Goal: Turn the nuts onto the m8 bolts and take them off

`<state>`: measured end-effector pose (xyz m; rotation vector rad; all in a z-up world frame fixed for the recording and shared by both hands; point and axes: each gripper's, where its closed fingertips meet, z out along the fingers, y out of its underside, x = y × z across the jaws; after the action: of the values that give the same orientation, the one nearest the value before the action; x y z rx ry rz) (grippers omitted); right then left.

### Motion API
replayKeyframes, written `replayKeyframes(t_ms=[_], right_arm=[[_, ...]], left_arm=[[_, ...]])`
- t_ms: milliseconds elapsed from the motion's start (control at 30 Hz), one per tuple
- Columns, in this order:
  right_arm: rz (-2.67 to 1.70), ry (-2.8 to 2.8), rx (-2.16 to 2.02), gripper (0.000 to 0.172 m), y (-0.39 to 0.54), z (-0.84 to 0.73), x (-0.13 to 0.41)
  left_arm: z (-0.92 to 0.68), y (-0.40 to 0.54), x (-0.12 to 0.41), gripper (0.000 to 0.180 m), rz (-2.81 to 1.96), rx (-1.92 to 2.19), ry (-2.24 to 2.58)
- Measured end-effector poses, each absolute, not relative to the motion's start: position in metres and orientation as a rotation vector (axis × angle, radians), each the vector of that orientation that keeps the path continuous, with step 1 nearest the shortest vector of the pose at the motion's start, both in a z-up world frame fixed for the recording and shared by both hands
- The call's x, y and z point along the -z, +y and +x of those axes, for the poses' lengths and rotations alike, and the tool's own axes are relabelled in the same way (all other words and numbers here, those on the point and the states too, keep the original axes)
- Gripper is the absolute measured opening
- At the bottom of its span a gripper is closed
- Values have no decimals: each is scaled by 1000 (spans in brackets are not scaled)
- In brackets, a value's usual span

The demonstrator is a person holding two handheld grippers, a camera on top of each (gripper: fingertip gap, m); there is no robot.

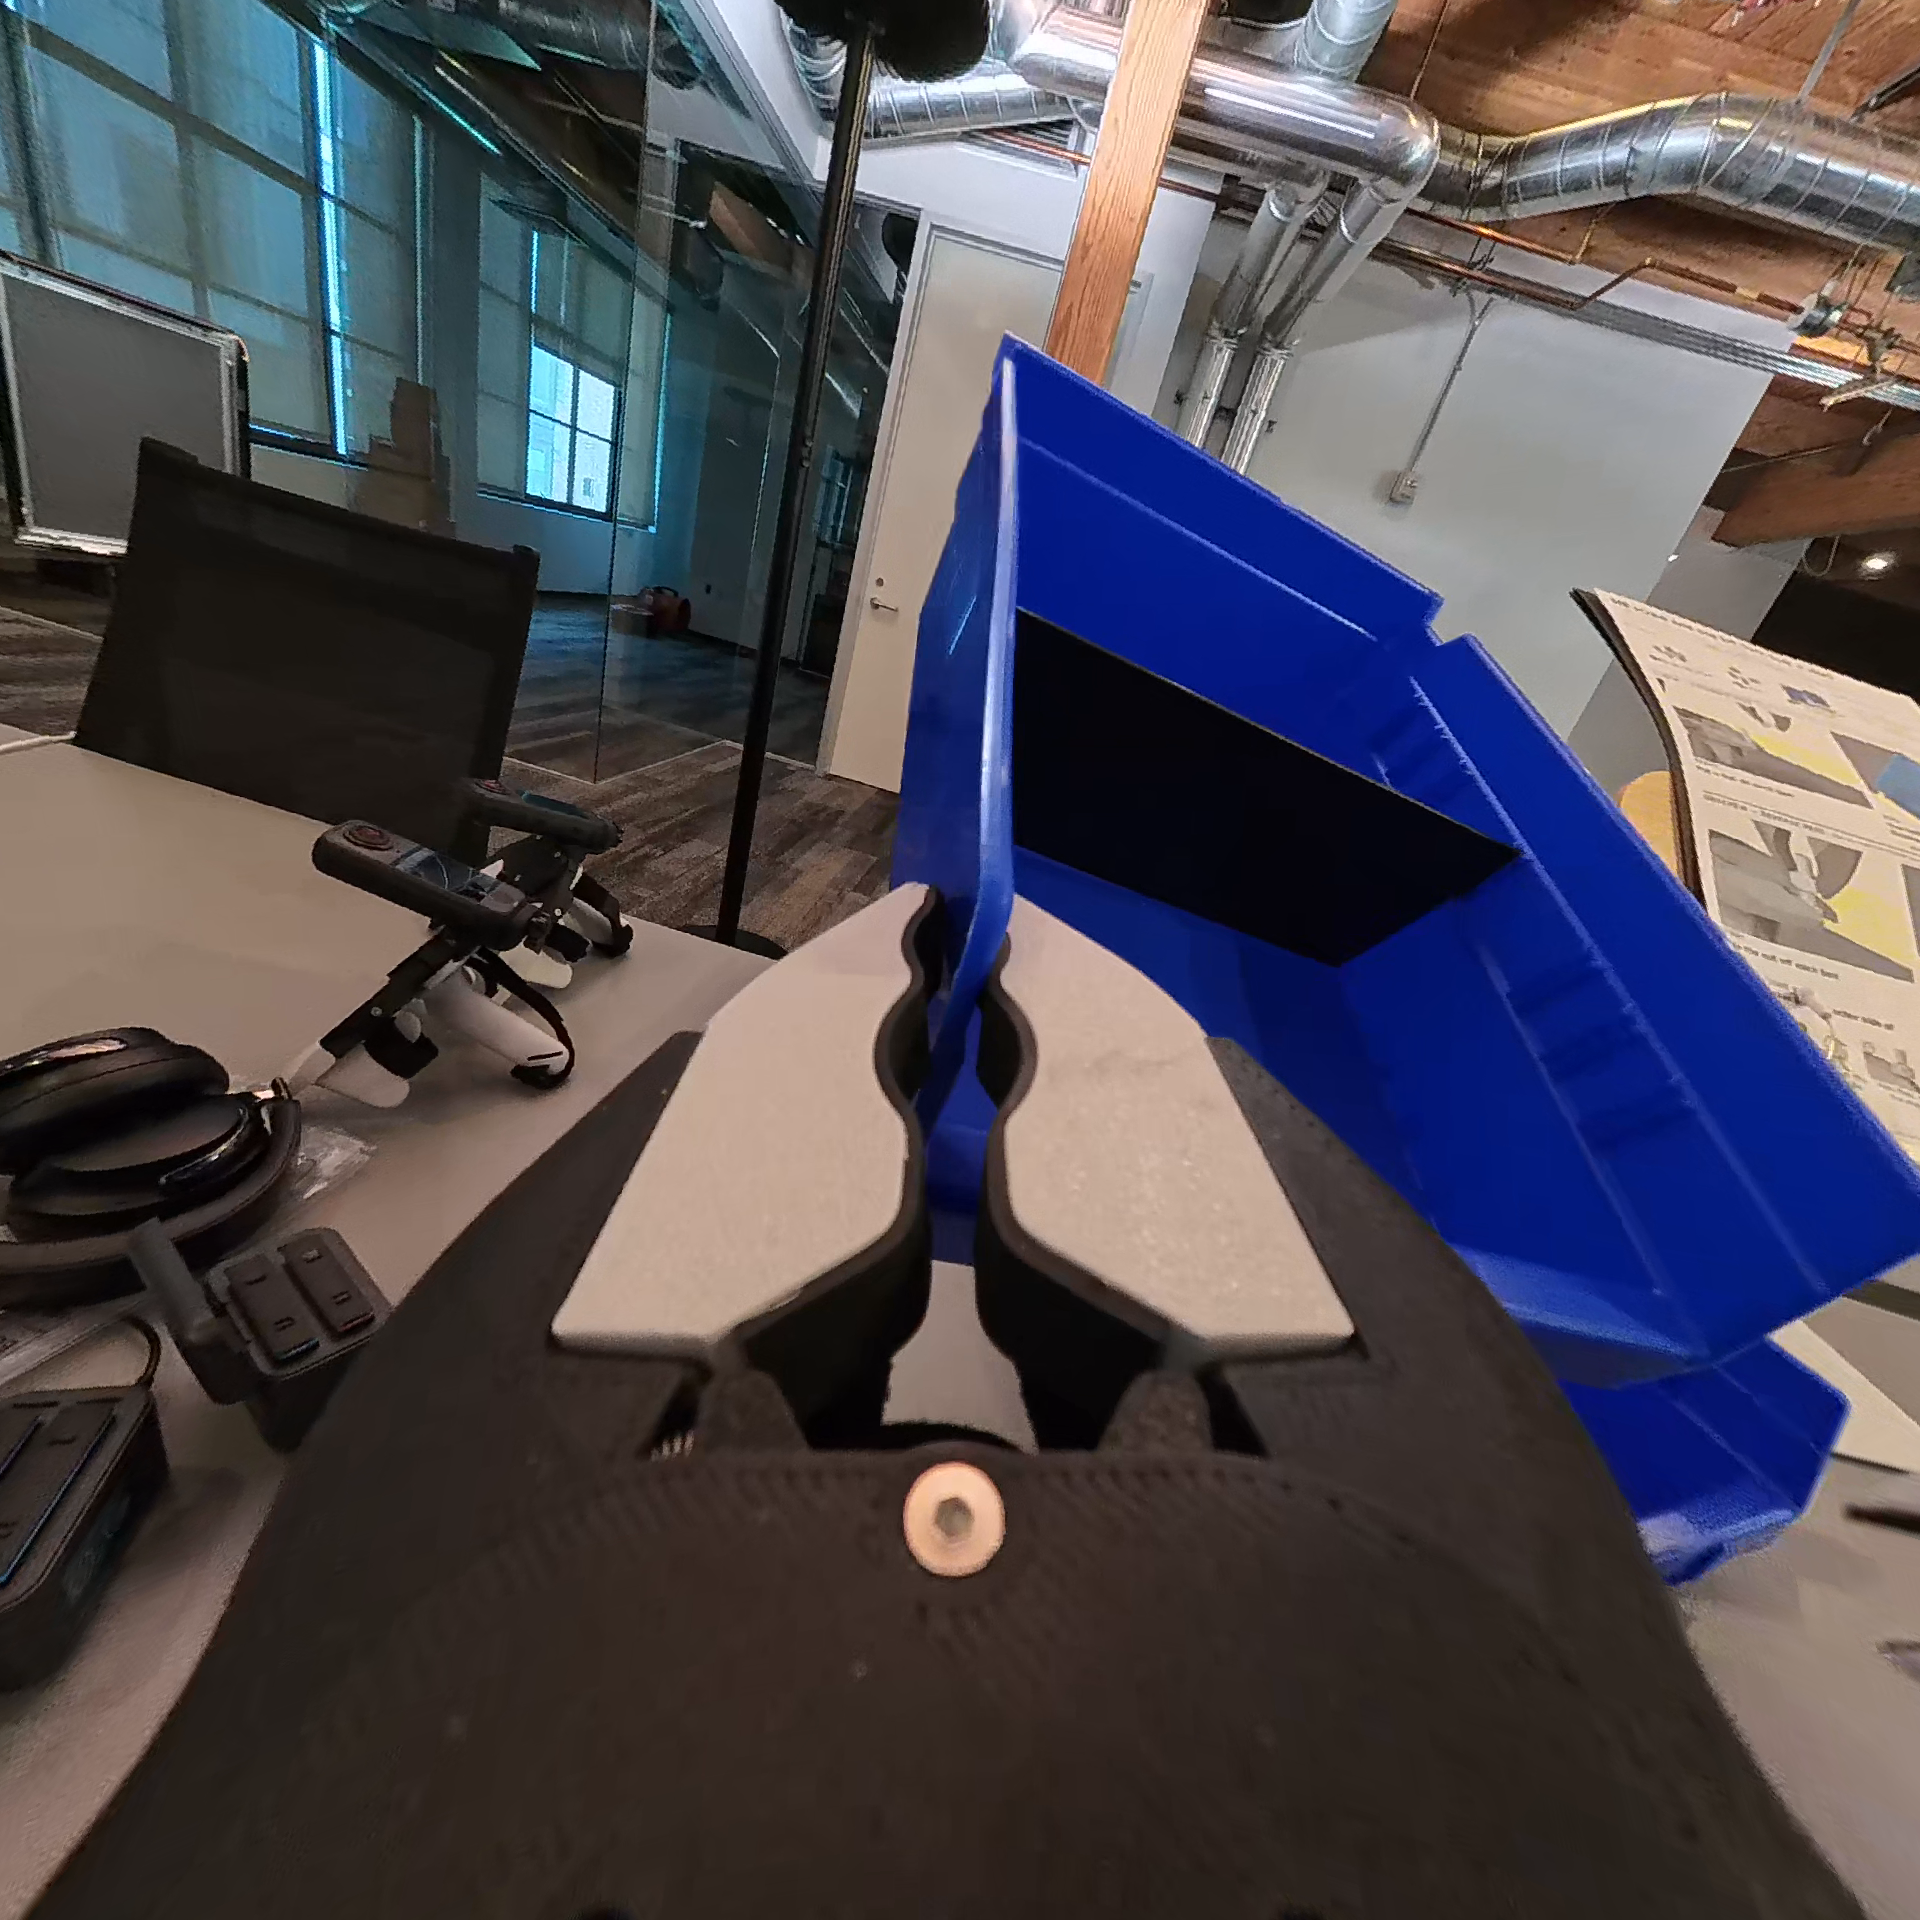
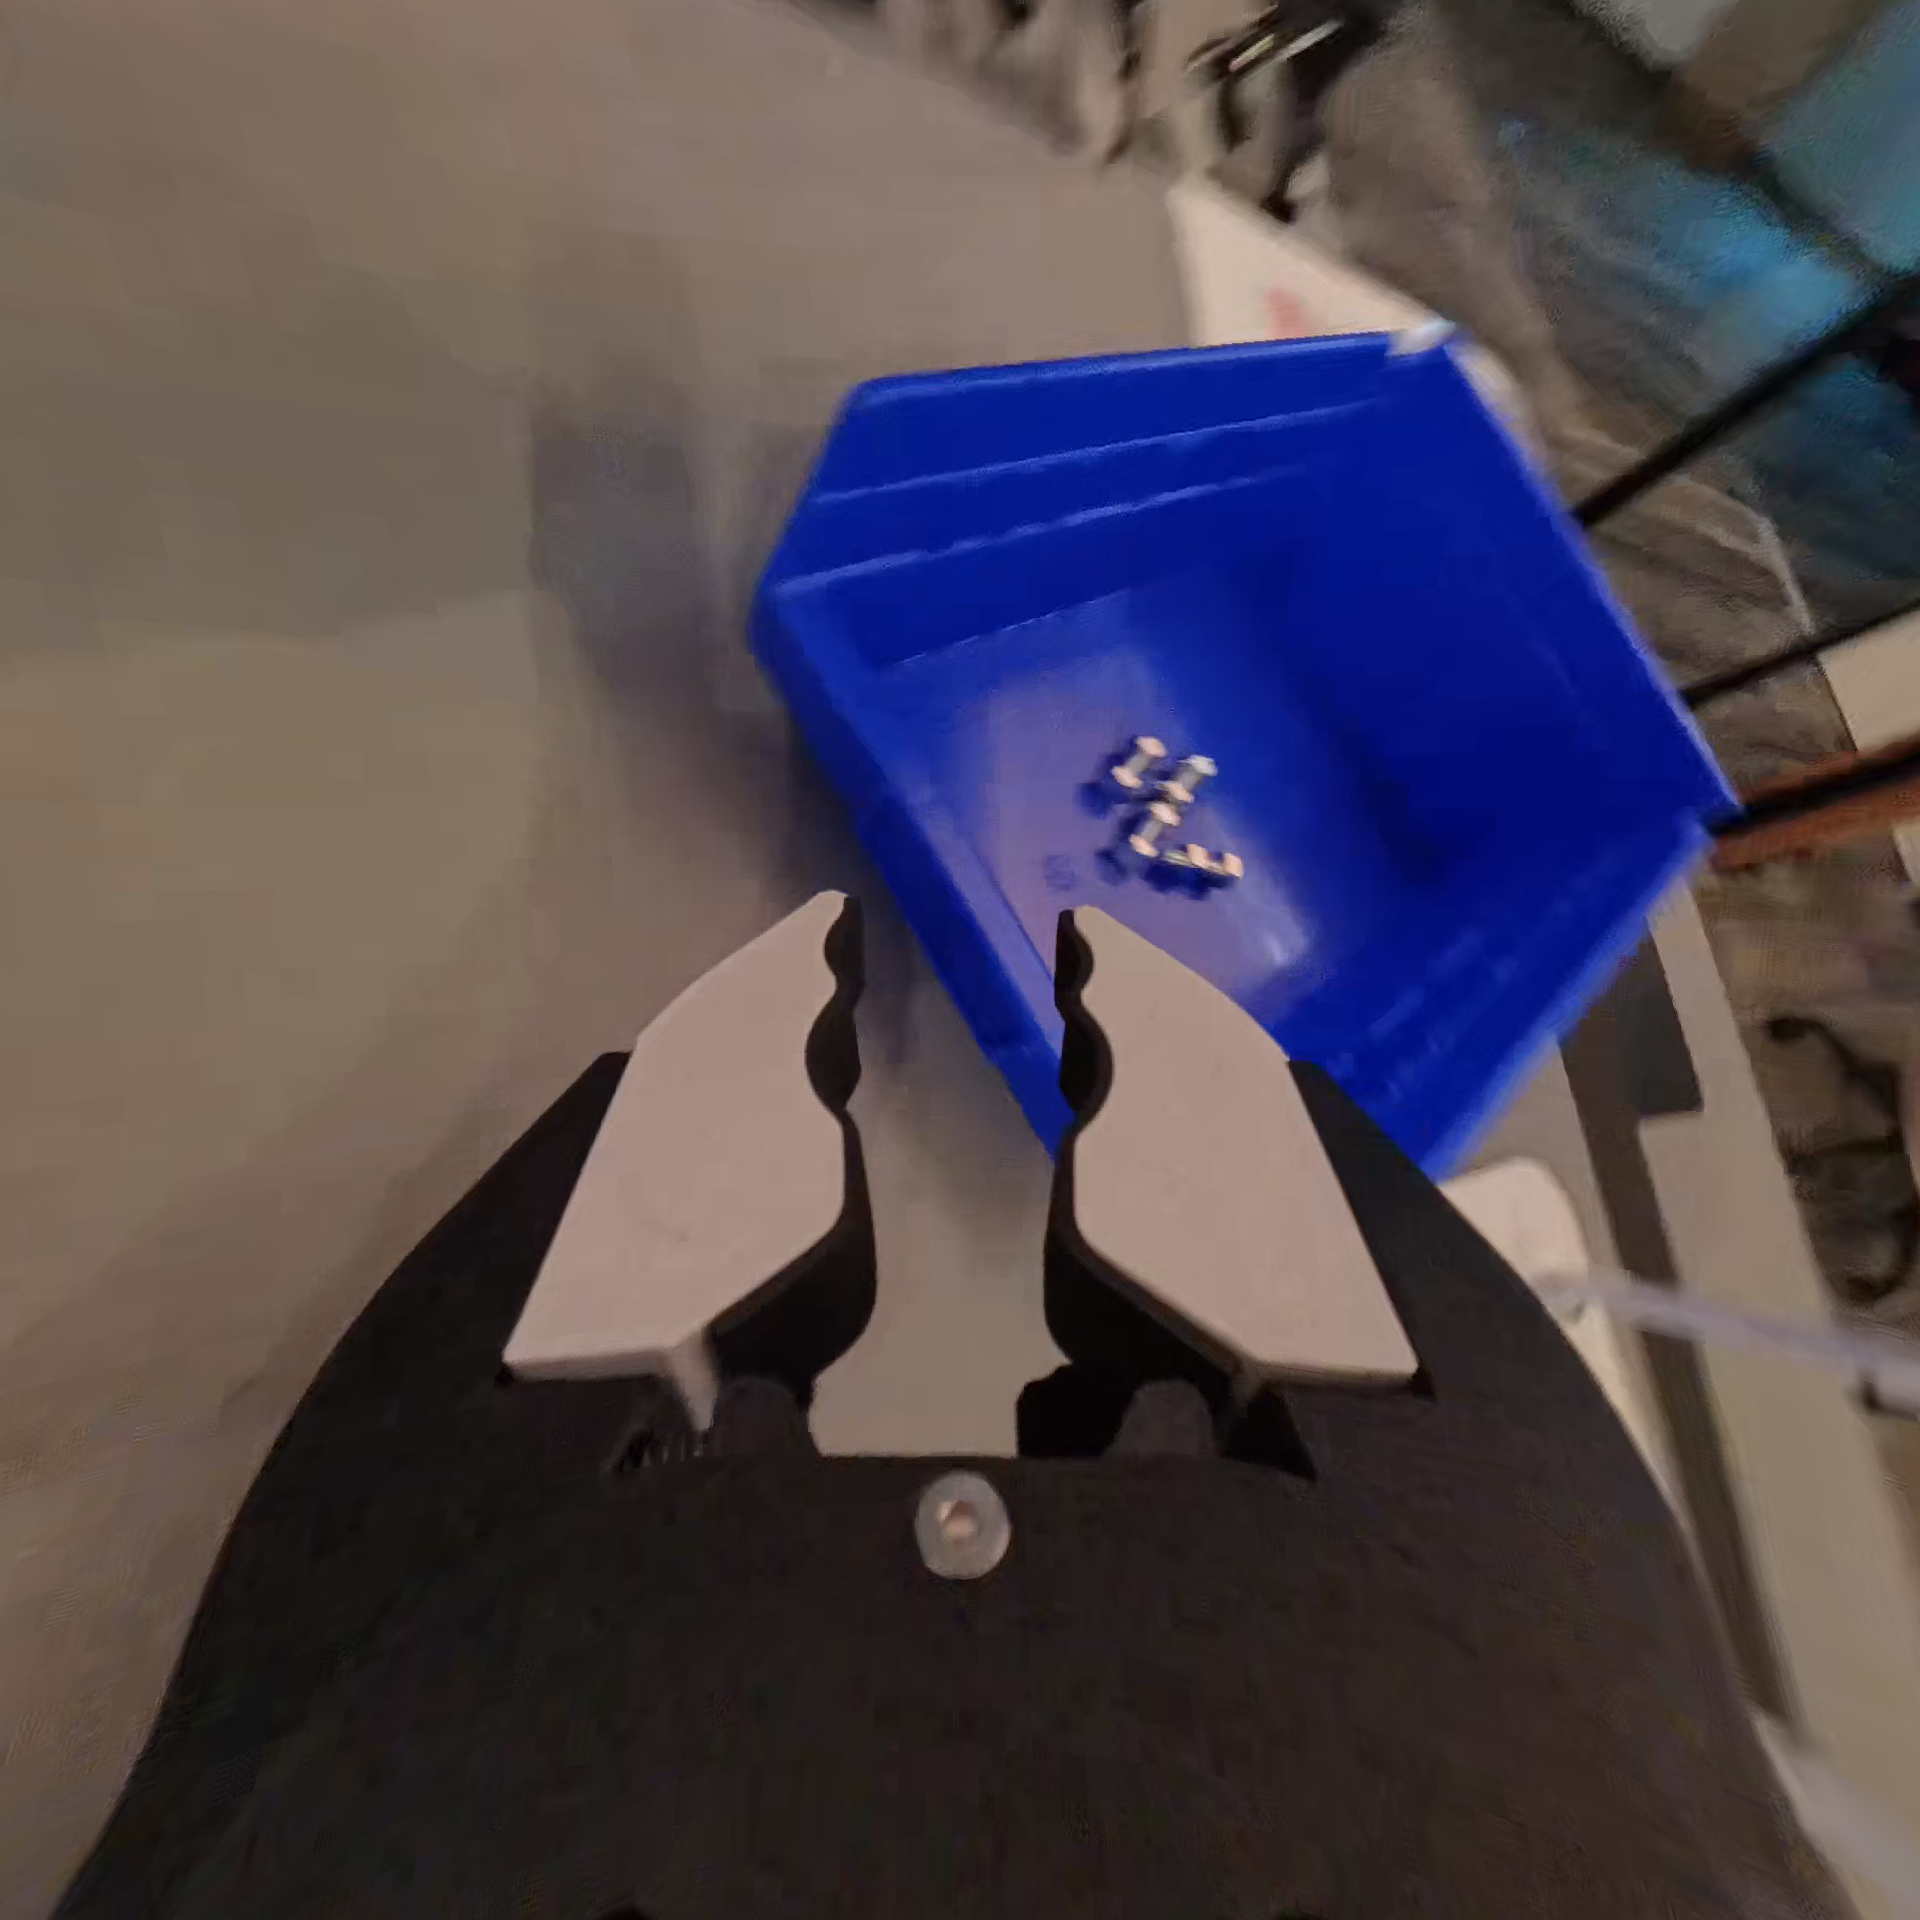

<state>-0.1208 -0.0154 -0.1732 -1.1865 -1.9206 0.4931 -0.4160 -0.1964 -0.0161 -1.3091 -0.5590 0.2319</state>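
Left gripper (image 1: 961, 935): tilted upward, fingers (image 1: 821, 1039) drawn nearly together, both pads pressed on the thin side wall of a blue bin (image 1: 1351, 935), which hangs tilted off the table. Right gripper (image 2: 956, 925): pointed downward, jaws standing apart, nothing gripped; its view is blurred.

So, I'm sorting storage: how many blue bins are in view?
2 across the left wrist view: a lifted blue bin, its side wall pinched by the left gripper, and a second blue bin under it on the table. The right wrist view shows one holding bolts.
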Motion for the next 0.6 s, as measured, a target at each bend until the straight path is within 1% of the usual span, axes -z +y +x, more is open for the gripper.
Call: replayKeyframes(t_ms=[67, 100, 133, 200, 267, 300, 367, 600], right_arm=[[-1125, -2144, -238, 38, -18, -140, 205], [-1096, -2224, -121, 45, -13, -148, 219], [-1081, -2292, -71, 46, -13, -156, 232], [-1043, -2386, 50, 43, -9, -168, 252], [-999, -2455, 142, 34, -6, -178, 265], [-1007, -2481, 156, 29, -5, -181, 267], [-1015, -2536, 126, 28, -7, -187, 268], [-1138, -2497, 40, 29, 0, -238, 269]], left_arm=[[-416, -196, 16, 4, -1305, -227, -564], [-416, -197, 15, 4, -1304, -224, -564], [-416, -197, 14, 4, -1304, -226, -561], [-416, -198, 12, 3, -1302, -228, -555], [-418, -199, 11, 3, -1297, -224, -551], [-420, -199, 10, 3, -1296, -221, -550], [-424, -198, 8, 4, -1293, -226, -547], [-435, -199, 4, 4, -1292, -226, -538]])
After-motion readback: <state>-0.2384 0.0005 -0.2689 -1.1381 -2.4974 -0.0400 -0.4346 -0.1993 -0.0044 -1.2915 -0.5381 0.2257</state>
